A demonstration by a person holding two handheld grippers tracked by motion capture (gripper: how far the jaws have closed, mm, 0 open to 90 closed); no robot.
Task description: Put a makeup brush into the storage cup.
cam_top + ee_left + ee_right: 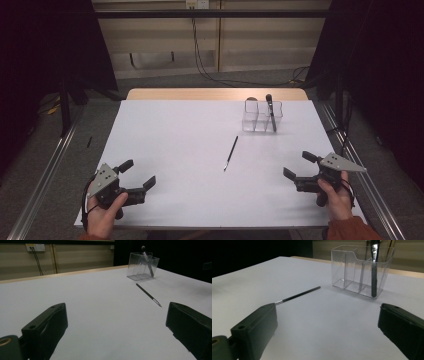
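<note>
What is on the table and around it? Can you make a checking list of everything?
Surface: white table top, flat, with a wooden strip along the far edge.
Job's things: thin black brush lying flat near the middle, apart from both tongs; clear holder with three compartments, standing upright toward the far right; a dark brush stands tilted in its right end compartment.
Clutter: nothing seen.
Grippers: left tongs open, at the near left edge, held by a hand; right tongs open, near right, held by a hand. Neither touches the thin black brush.
Cables: black wall cables hang down to the floor behind the table.
Surroundings: dark curtains on both sides, pale wall panels behind, grey floor.
</note>
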